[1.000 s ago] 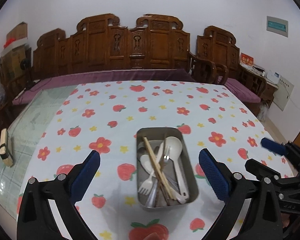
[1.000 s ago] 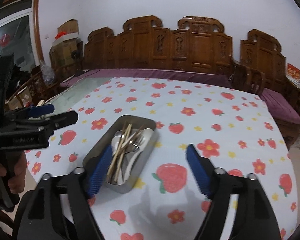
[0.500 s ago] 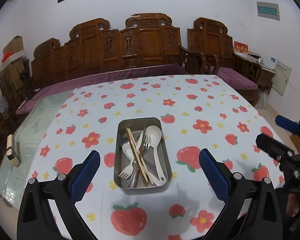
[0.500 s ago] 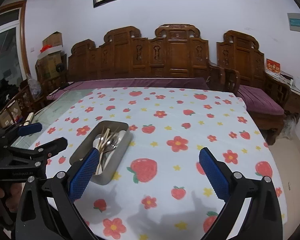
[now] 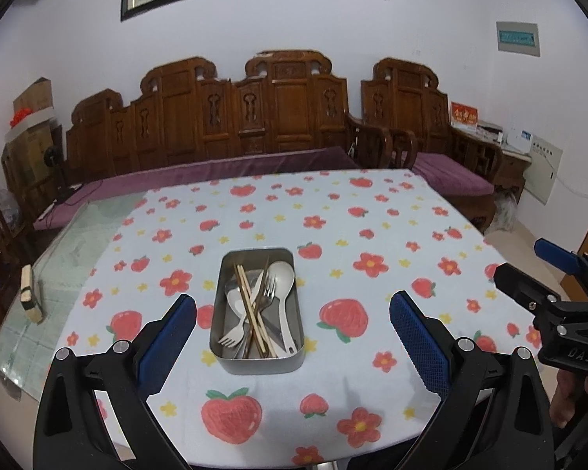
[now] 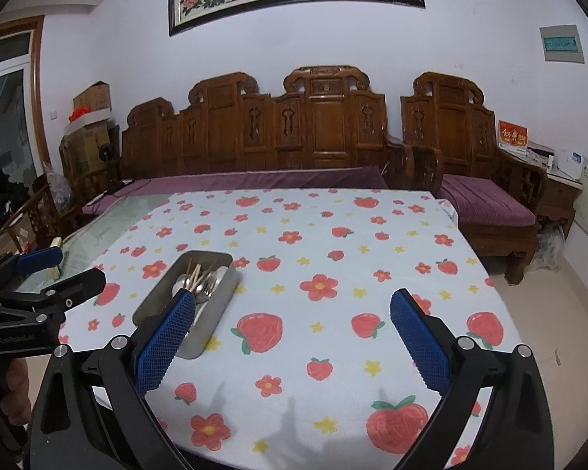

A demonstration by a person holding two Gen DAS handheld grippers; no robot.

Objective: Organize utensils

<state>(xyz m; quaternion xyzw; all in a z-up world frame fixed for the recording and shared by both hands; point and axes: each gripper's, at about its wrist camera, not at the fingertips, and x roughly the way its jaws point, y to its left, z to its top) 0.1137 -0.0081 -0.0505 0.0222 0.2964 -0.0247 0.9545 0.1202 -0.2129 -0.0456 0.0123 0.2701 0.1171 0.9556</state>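
A grey metal tray [image 5: 254, 364] sits on the strawberry-print tablecloth [image 5: 356, 235]. Wooden chopsticks [image 5: 251, 313], a white spoon [image 5: 282, 278], a white fork [image 5: 235, 333] and a metal fork [image 5: 268, 290] lie jumbled in it. My left gripper [image 5: 293, 305] hangs open in front of the tray, its blue pads [image 5: 168, 337] wide on either side, holding nothing. In the right wrist view the tray [image 6: 211, 321] lies left of centre, partly behind the left pad. My right gripper [image 6: 293, 297] is open and empty over bare cloth. Each gripper shows at the other view's edge: right gripper [image 5: 545, 274], left gripper [image 6: 58, 270].
A carved wooden bench [image 5: 286, 117] with purple cushions runs behind the table. Left of the cloth is bare glass tabletop [image 5: 58, 258] with a small wooden block [image 5: 31, 293] near its edge. The table's near edge [image 5: 294, 458] lies just below the grippers. A person's hand [image 6: 8, 384] holds the left gripper.
Both grippers have drawn back and risen, so the tray looks farther away. The right gripper's jaws stand wider than a second ago. The utensils have not moved.
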